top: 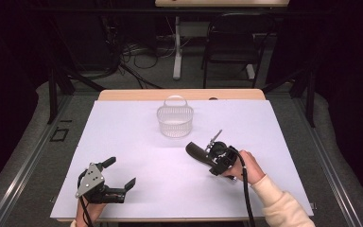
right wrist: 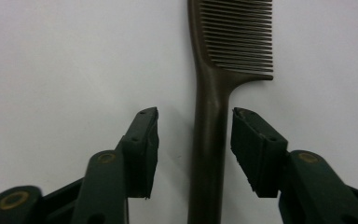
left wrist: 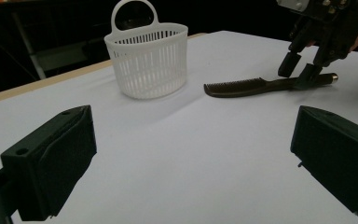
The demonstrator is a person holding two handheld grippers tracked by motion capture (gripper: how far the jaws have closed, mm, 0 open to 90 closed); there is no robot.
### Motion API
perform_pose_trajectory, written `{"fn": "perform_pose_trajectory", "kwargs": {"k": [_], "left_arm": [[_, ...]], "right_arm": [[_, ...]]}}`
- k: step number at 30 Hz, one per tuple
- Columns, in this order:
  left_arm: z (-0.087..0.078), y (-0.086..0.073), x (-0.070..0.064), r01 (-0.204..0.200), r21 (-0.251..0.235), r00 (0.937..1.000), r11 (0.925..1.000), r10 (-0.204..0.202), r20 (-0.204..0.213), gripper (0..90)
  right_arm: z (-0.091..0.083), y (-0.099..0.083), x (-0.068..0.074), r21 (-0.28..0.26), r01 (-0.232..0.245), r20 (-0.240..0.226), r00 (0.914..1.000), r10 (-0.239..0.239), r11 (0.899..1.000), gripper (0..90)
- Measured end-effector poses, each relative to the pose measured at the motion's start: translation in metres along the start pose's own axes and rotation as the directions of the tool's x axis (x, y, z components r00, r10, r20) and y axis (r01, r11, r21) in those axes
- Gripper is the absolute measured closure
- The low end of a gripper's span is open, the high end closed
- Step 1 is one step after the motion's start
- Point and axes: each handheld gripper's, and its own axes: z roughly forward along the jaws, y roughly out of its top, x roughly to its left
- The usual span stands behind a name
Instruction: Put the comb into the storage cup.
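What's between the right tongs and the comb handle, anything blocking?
Nothing visible. The right tongs are open and straddle the brown comb's handle, with only bare white table cover in the gaps. The path from the comb to the white basket also looks free.

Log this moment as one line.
right gripper: open, jaws astride comb handle | left gripper: open, idle | basket: upright

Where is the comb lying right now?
In the high view the comb lies flat on the white table cover, right of centre, just in front of the white basket. Its handle sits between the open jaws of the right tool.
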Motion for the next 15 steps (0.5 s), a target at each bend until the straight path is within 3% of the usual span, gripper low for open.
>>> {"fn": "perform_pose_trajectory", "kwargs": {"k": [15], "left_arm": [[0.001,-0.001,0.001,0.014,0.002,0.9999,0.9999,-0.014,0.009,0.0]], "right_arm": [[0.015,0.012,-0.008,0.074,-0.005,0.006,1.0,0.005,0.997,68.7]]}}
